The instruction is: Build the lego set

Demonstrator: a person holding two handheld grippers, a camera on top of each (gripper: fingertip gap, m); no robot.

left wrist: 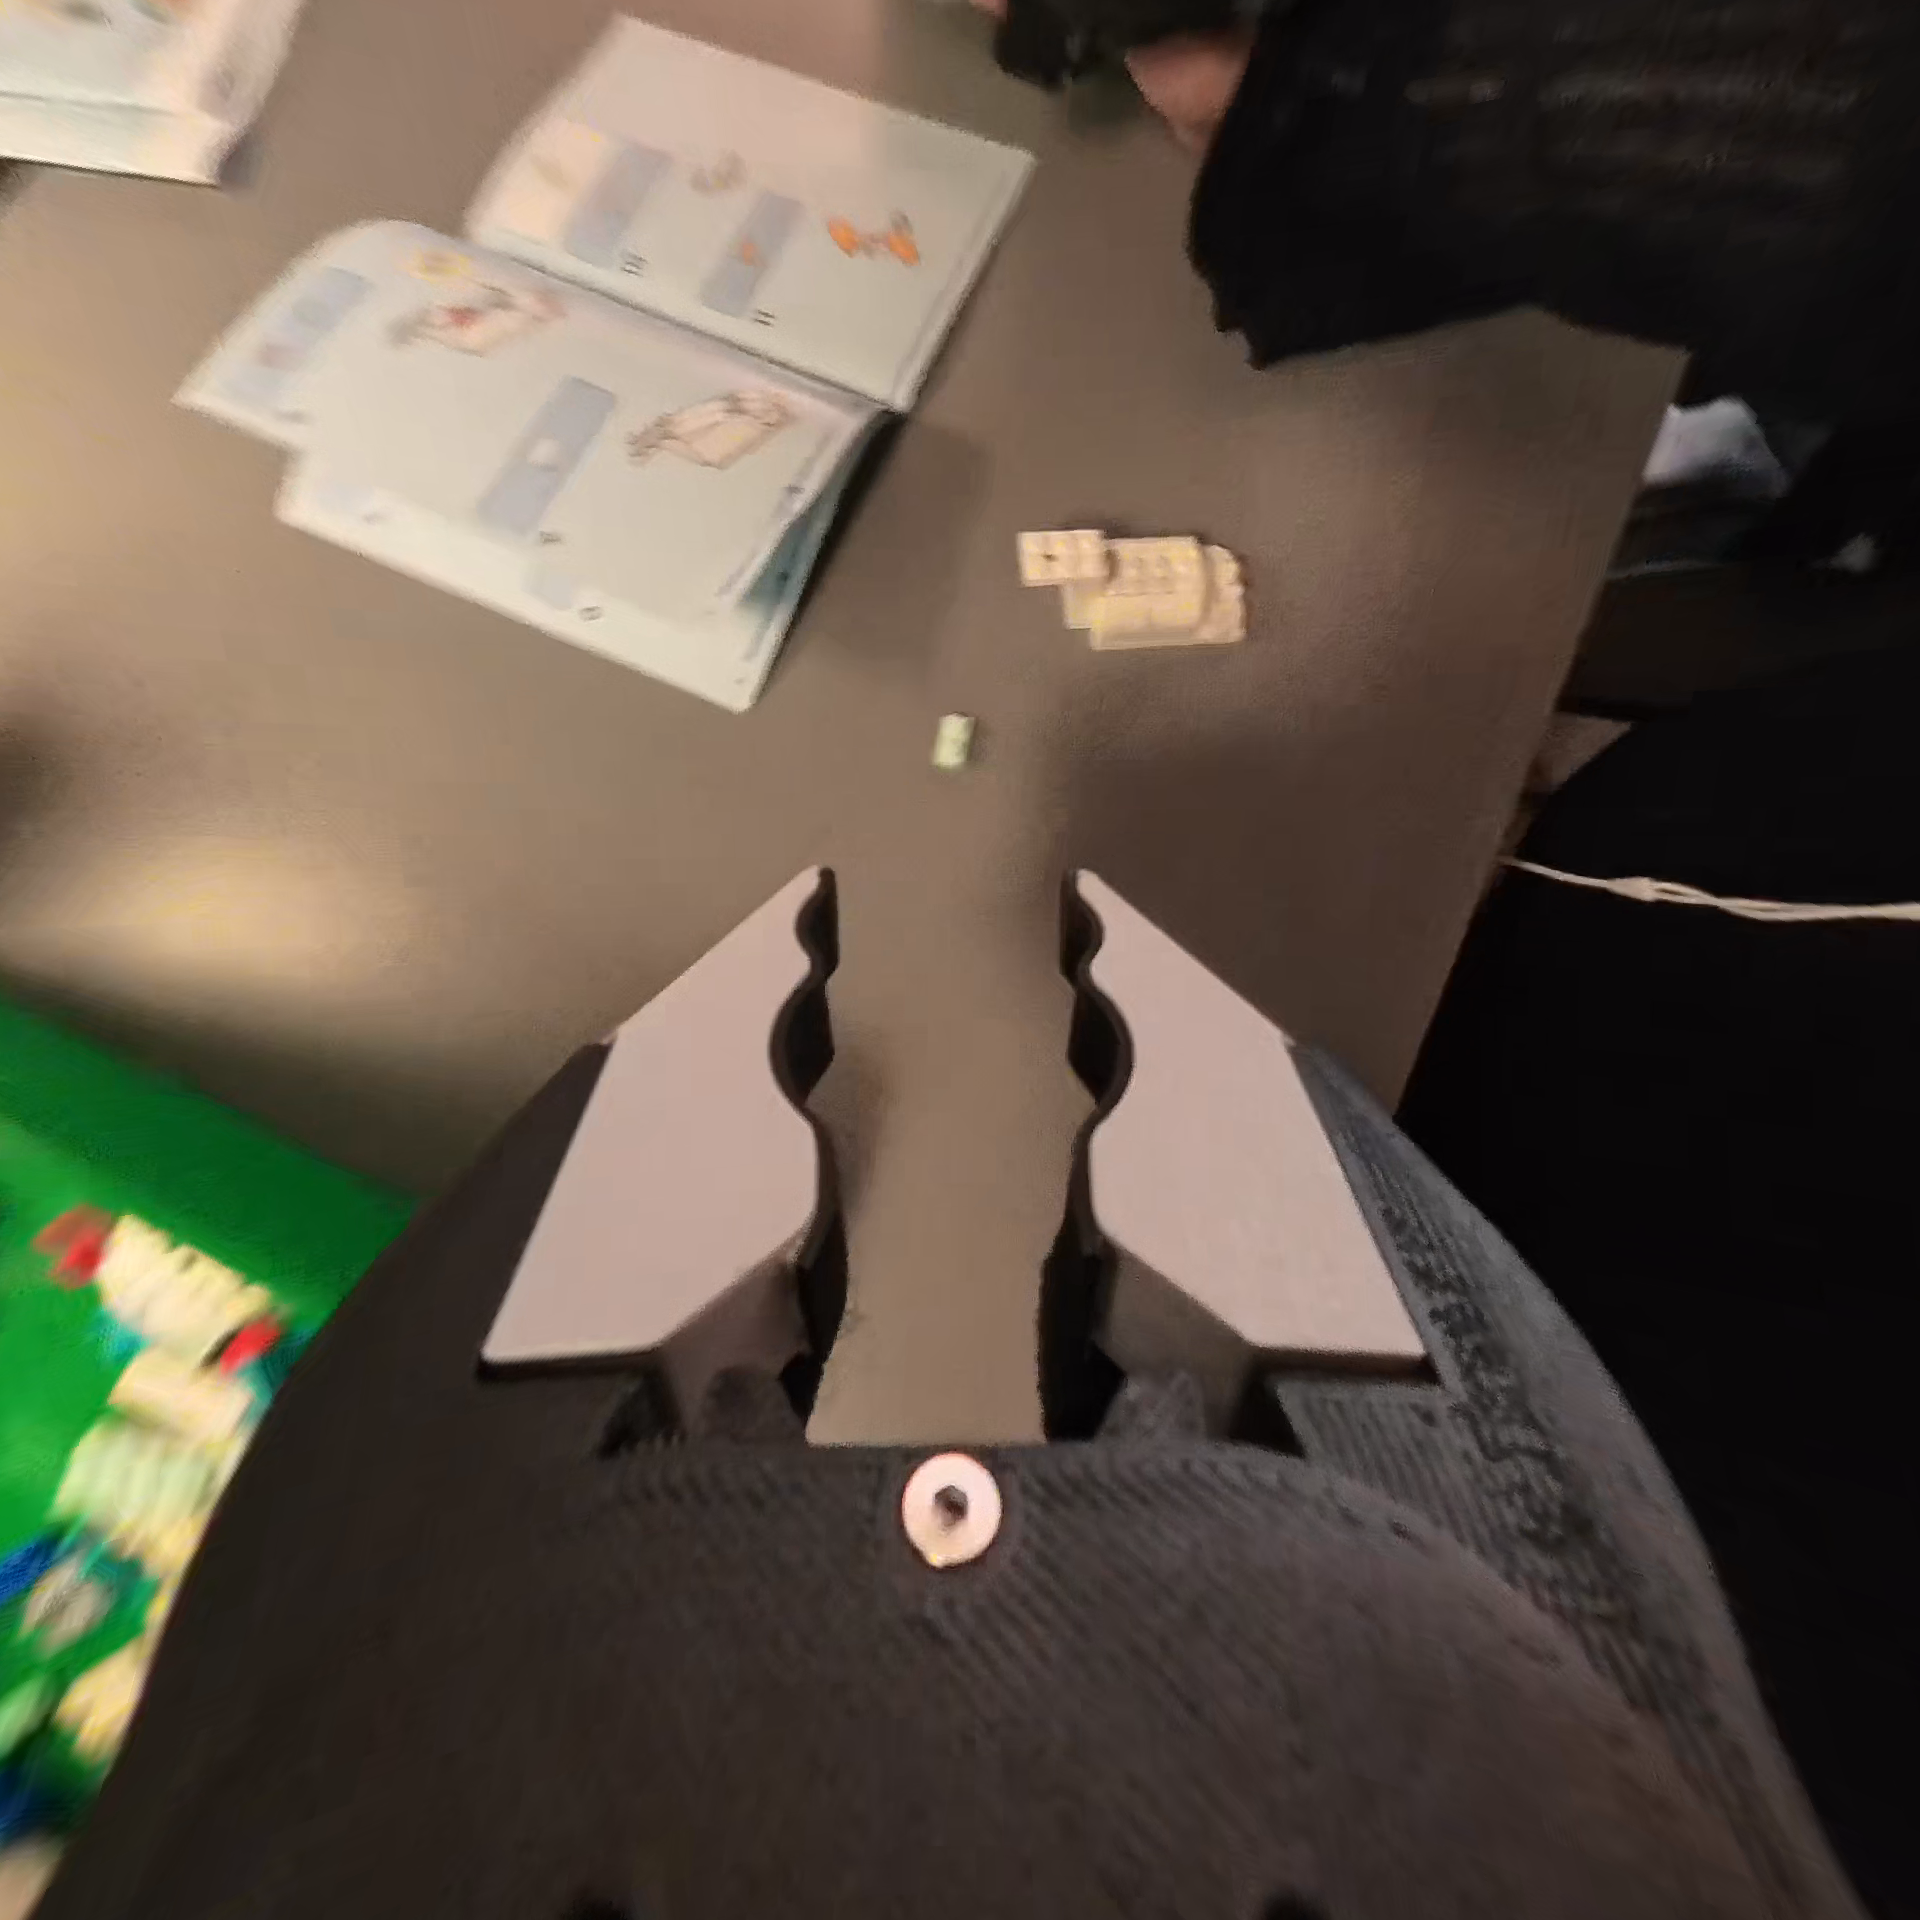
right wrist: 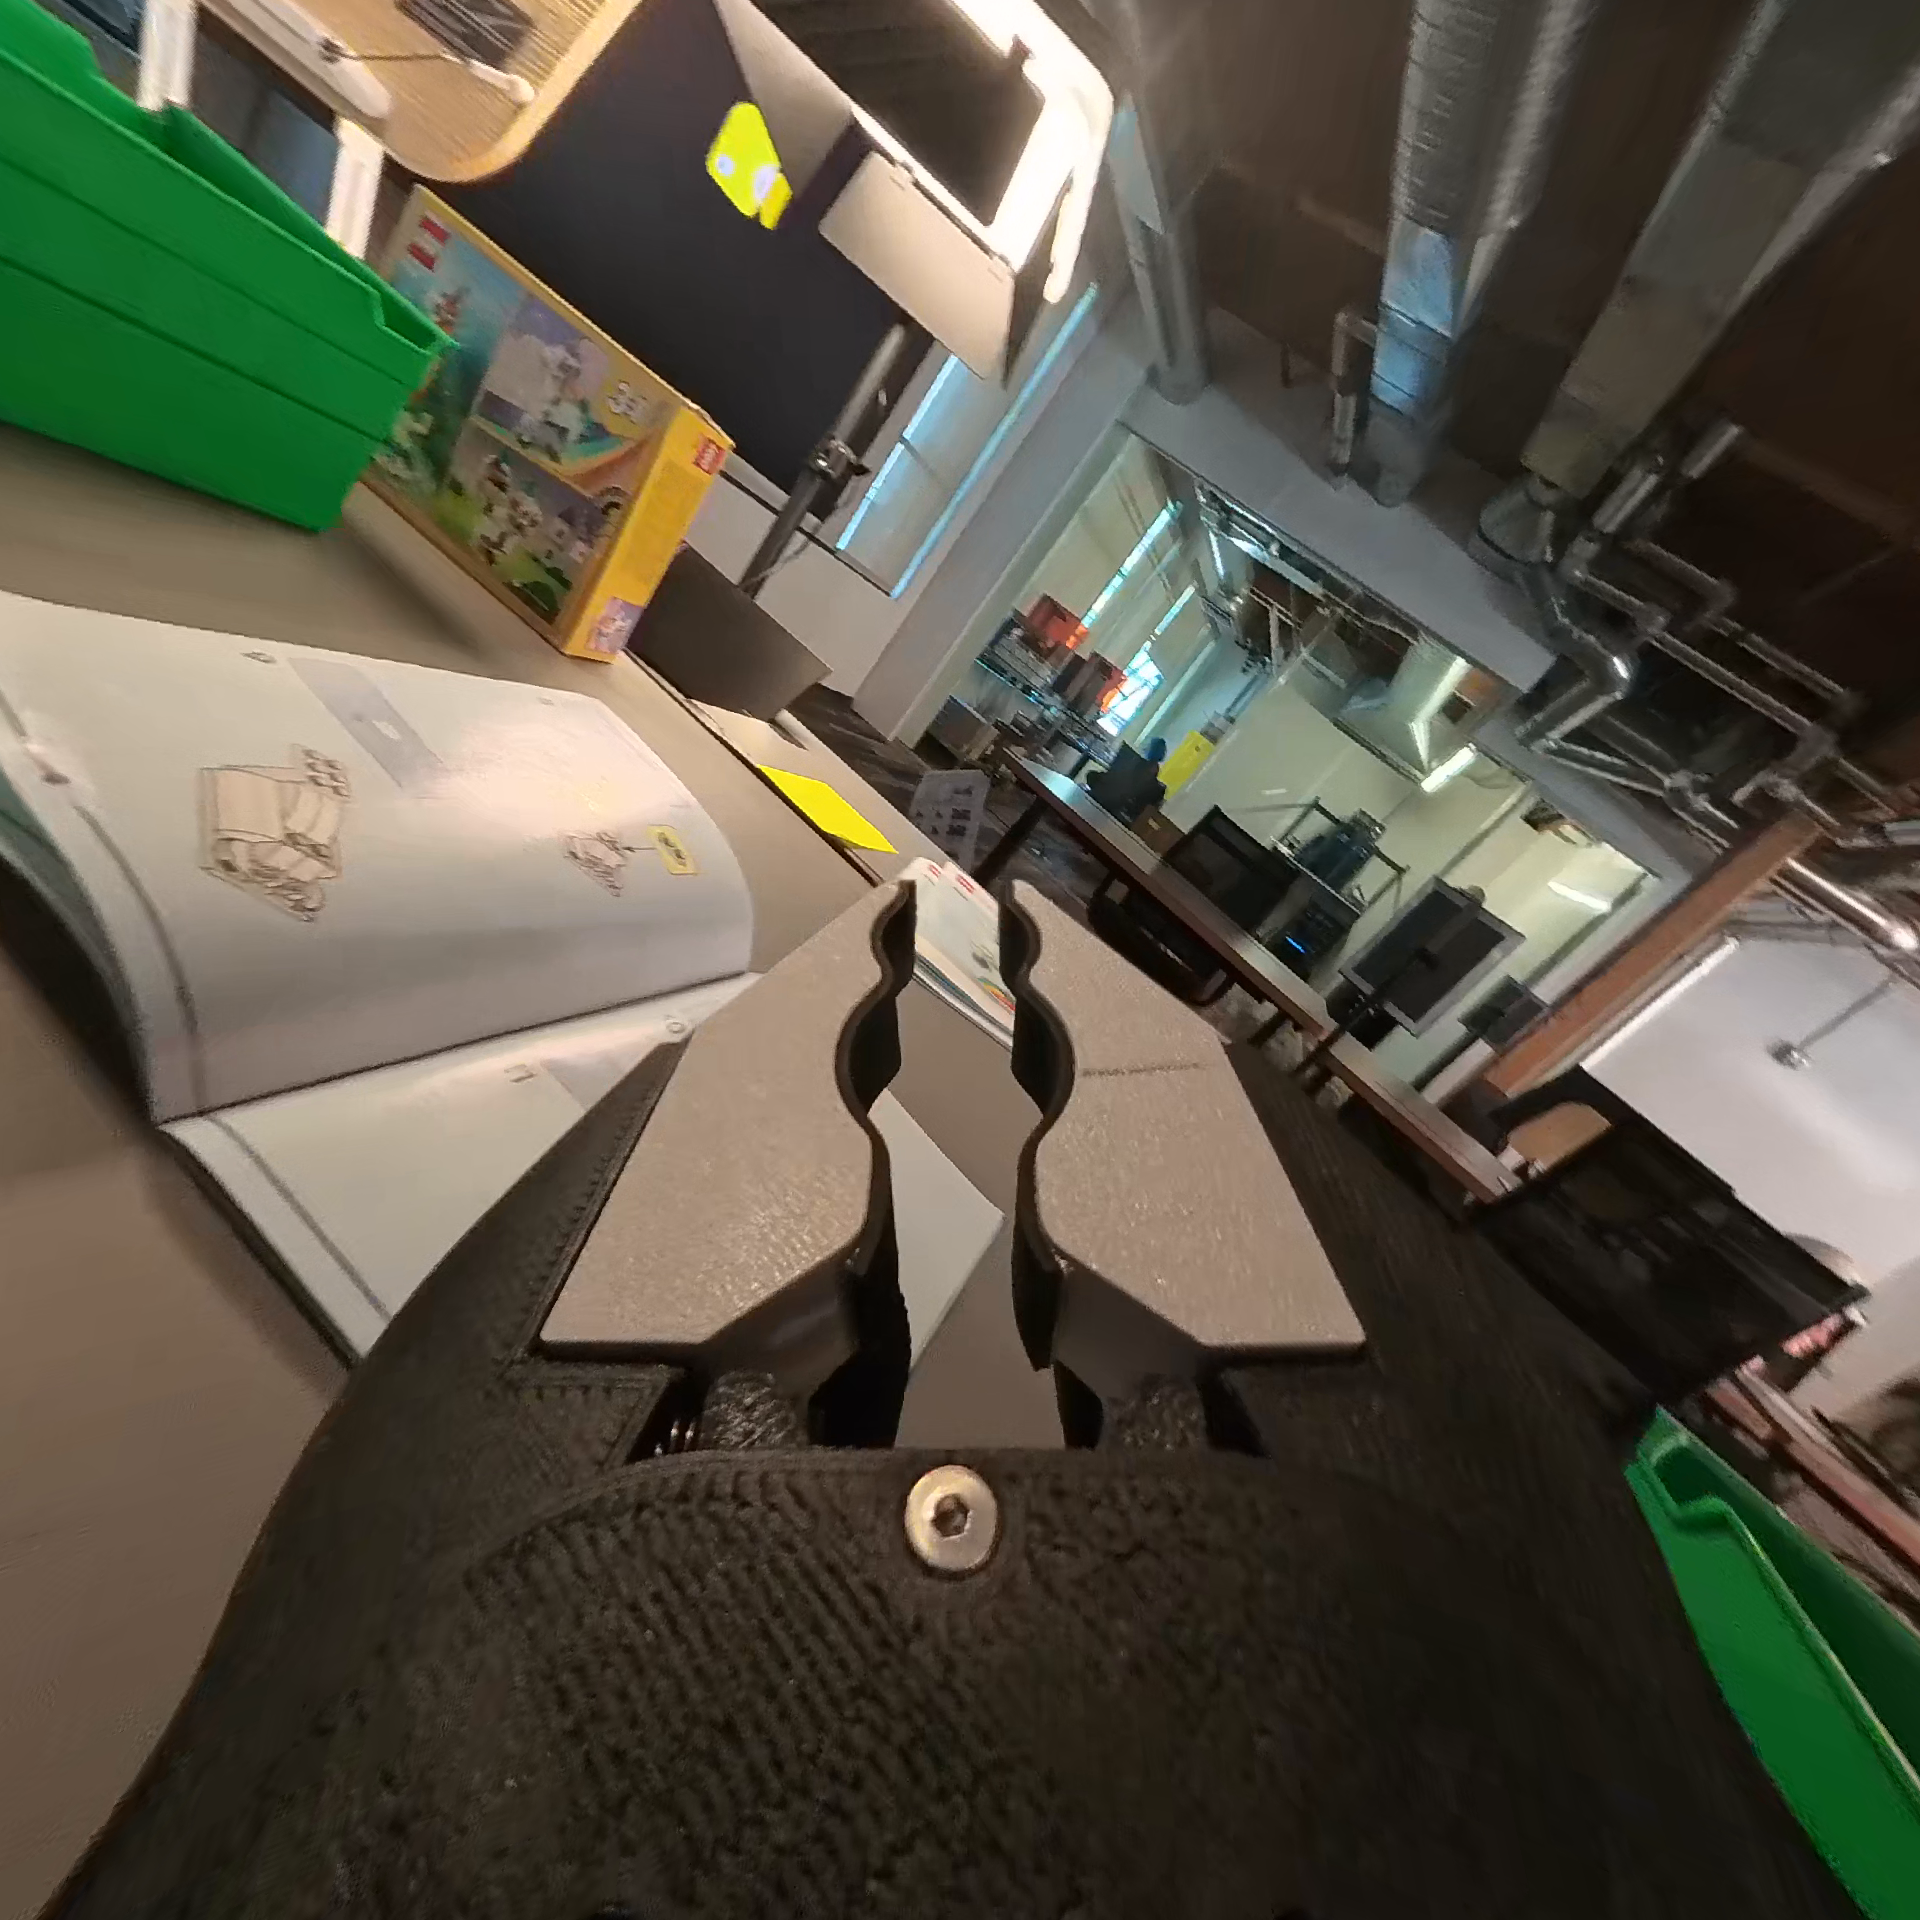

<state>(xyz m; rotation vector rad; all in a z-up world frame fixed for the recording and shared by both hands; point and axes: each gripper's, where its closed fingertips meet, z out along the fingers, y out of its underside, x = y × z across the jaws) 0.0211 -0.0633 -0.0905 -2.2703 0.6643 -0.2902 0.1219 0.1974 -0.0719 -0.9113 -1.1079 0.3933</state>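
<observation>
In the left wrist view my left gripper (left wrist: pixel 951 883) is open and empty above the grey table (left wrist: pixel 416 831). Just beyond its tips lies a small pale brick (left wrist: pixel 957 741). Farther on sits a cream-white partly built assembly (left wrist: pixel 1138 587). An open instruction booklet (left wrist: pixel 613 343) lies at the upper left. A green tray (left wrist: pixel 135 1382) with several loose bricks is at the lower left, blurred. In the right wrist view my right gripper (right wrist: pixel 958 894) is open by a narrow gap and empty, low over the table, next to the open booklet (right wrist: pixel 364 862).
A sleeve and hand in black (left wrist: pixel 1507 156) reach in at the upper right; the table edge (left wrist: pixel 1538 779) runs down the right. The right wrist view shows stacked green bins (right wrist: pixel 177 312), the set's box (right wrist: pixel 551 447), a yellow note (right wrist: pixel 826 821) and another green bin (right wrist: pixel 1787 1662).
</observation>
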